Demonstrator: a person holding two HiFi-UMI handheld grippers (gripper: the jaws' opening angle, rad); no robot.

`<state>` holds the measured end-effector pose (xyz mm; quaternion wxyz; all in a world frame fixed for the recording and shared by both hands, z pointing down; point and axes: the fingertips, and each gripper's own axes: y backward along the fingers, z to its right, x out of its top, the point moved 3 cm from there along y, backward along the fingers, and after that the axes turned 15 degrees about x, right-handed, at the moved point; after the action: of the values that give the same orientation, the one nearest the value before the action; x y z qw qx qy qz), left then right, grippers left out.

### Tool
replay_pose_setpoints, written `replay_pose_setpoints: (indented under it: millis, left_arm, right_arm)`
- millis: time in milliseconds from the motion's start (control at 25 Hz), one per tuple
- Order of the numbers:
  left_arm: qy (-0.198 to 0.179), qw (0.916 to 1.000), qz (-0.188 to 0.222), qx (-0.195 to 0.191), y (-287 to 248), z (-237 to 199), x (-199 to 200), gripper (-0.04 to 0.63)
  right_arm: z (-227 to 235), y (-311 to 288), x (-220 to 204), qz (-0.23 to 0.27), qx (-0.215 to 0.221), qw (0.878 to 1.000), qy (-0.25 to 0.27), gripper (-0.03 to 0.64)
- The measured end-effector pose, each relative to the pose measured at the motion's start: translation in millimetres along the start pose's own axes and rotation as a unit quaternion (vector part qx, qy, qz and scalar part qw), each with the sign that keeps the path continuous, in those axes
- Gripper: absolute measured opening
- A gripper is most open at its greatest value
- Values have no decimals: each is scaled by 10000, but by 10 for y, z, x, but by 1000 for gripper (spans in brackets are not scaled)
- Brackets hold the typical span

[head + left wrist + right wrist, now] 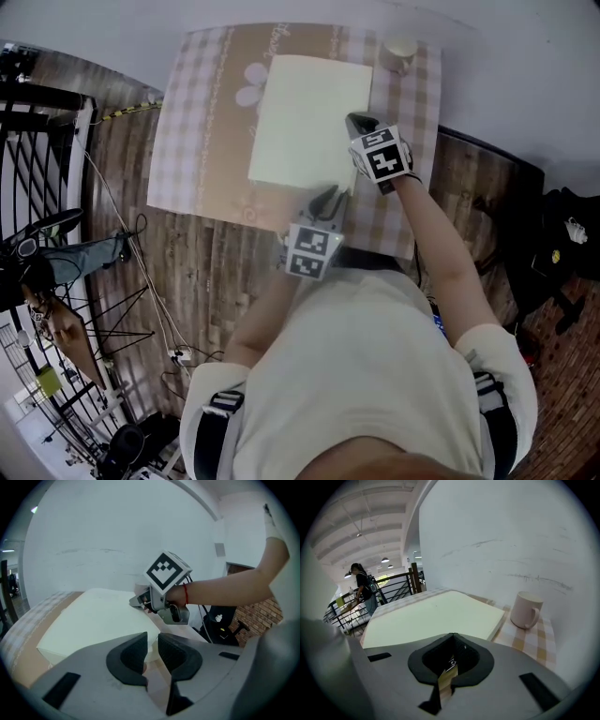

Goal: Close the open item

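A large flat pale-yellow book [309, 117] lies shut on the checked tablecloth [187, 141]. My left gripper [325, 199] is at the book's near right corner, its jaws a little apart. In the left gripper view the book [93, 620] has its corner just beyond the left gripper [152, 641], and nothing is pressed between the pads. My right gripper [359, 122] rests at the book's right edge with its tips together. The right gripper view looks over the right gripper [452, 637] across the book's cover [436, 616].
A cream mug [398, 52] stands at the table's far right corner, close to the white wall; the right gripper view has the mug [526, 610] beside the book. Black railings [37, 141] and cables [141, 272] lie left of the table. A person [363, 590] stands far off.
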<state>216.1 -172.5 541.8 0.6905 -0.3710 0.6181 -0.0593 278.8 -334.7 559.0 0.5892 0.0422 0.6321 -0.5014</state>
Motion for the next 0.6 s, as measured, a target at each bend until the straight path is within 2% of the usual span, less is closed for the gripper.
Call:
replay_pose_setpoints:
  millis: [200,240,320,480,600]
  left_arm:
    - [-235,9996,54,-164,50,34,56,78]
    - [-225,9994,83,-236,73,43,75,98]
    - [-6,9994,146,-314,119,22,96,92]
    - [493,9987,162,-3,263,-202,100,69]
    - [611,9973,211,342,415,-412,100,55]
  right_arm:
    - [-2,-4,12,-63,-152,9998,-90,0]
    - [-13,-13,15,-80,-207,9997,-47,0]
    - [-39,-16,17,-131,-317,9994,61,0]
    - [-50,-4,15,-172,-527,9984,148,0]
    - [-50,34,27,-139,-662,9975,195,0]
